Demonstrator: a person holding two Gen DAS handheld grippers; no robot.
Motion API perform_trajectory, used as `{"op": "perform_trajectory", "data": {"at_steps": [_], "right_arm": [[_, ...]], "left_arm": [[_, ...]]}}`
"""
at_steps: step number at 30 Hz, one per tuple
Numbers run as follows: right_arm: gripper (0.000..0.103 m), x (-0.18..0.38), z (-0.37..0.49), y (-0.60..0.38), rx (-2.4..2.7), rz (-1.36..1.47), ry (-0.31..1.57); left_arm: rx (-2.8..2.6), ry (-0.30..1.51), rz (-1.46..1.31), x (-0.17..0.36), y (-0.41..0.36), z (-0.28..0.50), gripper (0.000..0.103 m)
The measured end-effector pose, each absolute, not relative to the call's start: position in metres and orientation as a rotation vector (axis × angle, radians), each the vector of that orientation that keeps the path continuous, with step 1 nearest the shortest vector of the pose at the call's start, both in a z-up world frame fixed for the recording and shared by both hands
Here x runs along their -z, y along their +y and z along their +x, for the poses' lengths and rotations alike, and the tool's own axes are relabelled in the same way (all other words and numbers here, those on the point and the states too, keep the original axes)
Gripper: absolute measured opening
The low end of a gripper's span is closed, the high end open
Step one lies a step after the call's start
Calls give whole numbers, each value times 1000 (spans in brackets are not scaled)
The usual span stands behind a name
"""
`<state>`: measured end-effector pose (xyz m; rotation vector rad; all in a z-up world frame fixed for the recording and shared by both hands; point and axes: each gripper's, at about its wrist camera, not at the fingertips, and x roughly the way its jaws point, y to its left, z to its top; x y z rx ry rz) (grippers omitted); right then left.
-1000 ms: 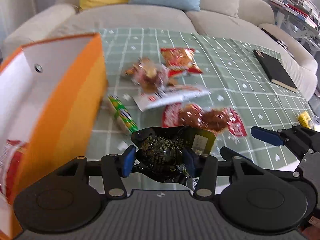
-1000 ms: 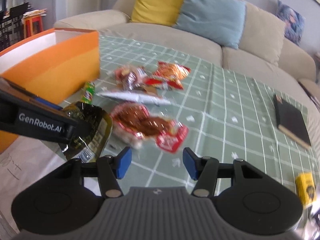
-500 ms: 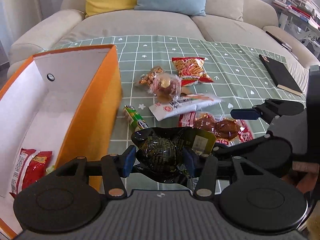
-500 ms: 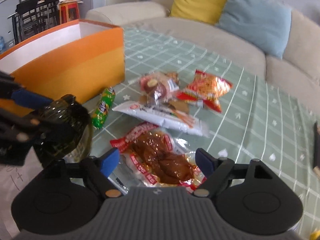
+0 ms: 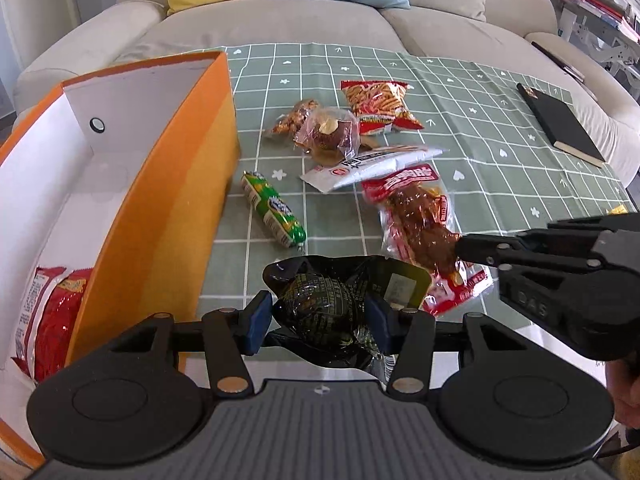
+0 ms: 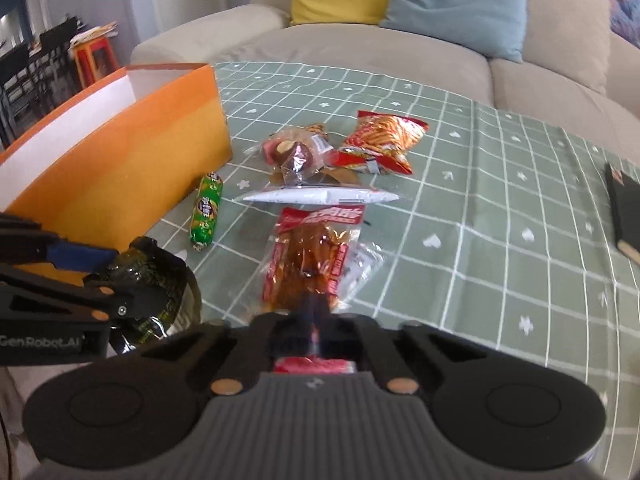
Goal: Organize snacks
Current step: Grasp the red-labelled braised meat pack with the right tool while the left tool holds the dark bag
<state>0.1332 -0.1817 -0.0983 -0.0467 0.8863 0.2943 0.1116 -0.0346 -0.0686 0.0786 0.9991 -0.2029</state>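
Observation:
My left gripper [image 5: 318, 314] is shut on a black wrapped snack [image 5: 320, 308] and holds it near the table's front edge, right of the orange box [image 5: 168, 184]. A red packet [image 5: 52, 320] lies inside the box. My right gripper [image 6: 316, 320] is shut on the near end of a red packet of brown meat [image 6: 316, 248], also seen in the left wrist view [image 5: 420, 220]. On the green checked cloth [image 6: 480, 200] lie a green roll [image 6: 207, 208], a white sachet [image 6: 320, 196], a clear-wrapped cake [image 6: 296, 152] and a red chips bag [image 6: 380, 140].
A black notebook [image 5: 560, 124] lies at the table's right side. A small yellow item [image 5: 618, 210] sits by the right edge. A beige sofa [image 5: 320, 28] with yellow and blue cushions stands behind the table.
My right gripper moved in and closed on the red meat packet, which has turned lengthwise. My left gripper drew back a little with the black snack, showing more of the box.

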Motion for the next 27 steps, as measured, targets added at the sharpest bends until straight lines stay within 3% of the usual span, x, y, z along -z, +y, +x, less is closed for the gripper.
{"op": "perform_trajectory", "data": {"at_steps": [10,11,12,14,18,27], "right_arm": [[4,100,96,-195,-239,4,861],[13,99,97,-197,-224,26,851],[39,98,98,-199,-203,57,845],[59,96,102,-205,-141,116,826],[67,98,115,-205,-68,189,803],[67,110,151,-166,-93,149,831]], "left_arm": [[193,1015,93,73,-35,106,57],[192,1015,92,74,-35,106,57],[190,1015,90,74,-35,106,57],[182,1013,84,75,-35,108,57],[162,1003,81,74,-34,114,56],[143,1006,107,79,-29,116,54]]}}
